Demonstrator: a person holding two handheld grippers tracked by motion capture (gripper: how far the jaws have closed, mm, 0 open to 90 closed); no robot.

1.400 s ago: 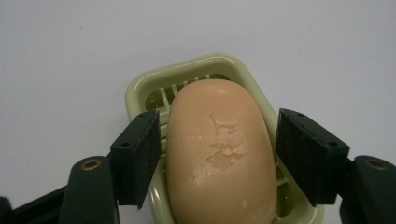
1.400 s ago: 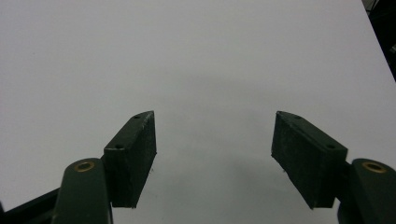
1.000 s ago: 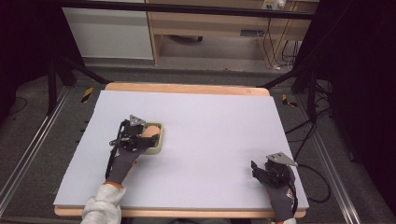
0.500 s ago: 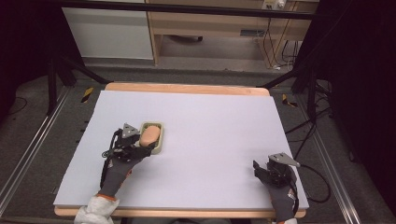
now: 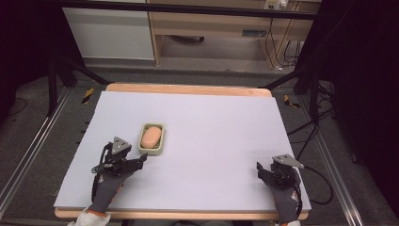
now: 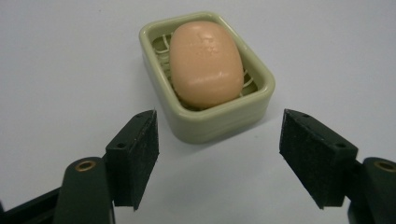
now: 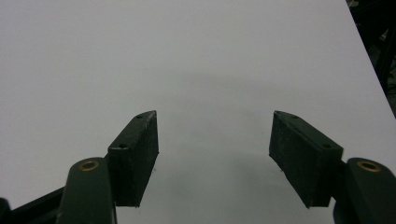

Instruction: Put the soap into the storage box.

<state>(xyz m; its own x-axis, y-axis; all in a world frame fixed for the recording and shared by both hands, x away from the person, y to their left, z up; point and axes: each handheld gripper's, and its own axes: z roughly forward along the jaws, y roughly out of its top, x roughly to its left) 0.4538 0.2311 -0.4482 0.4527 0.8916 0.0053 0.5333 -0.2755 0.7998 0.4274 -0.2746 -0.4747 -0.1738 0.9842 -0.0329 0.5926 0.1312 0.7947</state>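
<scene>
In the high view, the soap lies in its green dish on the surface, at one o'clock from the left claw. The right claw sits well apart at four o'clock. In the left gripper view, the jaws gape just short of the dish. In the right gripper view, the jaws are spread over bare surface.

- The left claw lay low over the bench near its front-left corner, tips pointing toward the far right.
- Its jaws stood wide apart, gripping nothing, in the left gripper view.
- The left hand wore a dark glove with a pale cuff and reached in over the front edge, forearm slanting up and right.
- The right claw sat near the front-right corner, tips pointing left.
- Its jaws were spread wide and bare in the right gripper view.
- The gloved right hand came in over the front edge, held nearly straight.
</scene>
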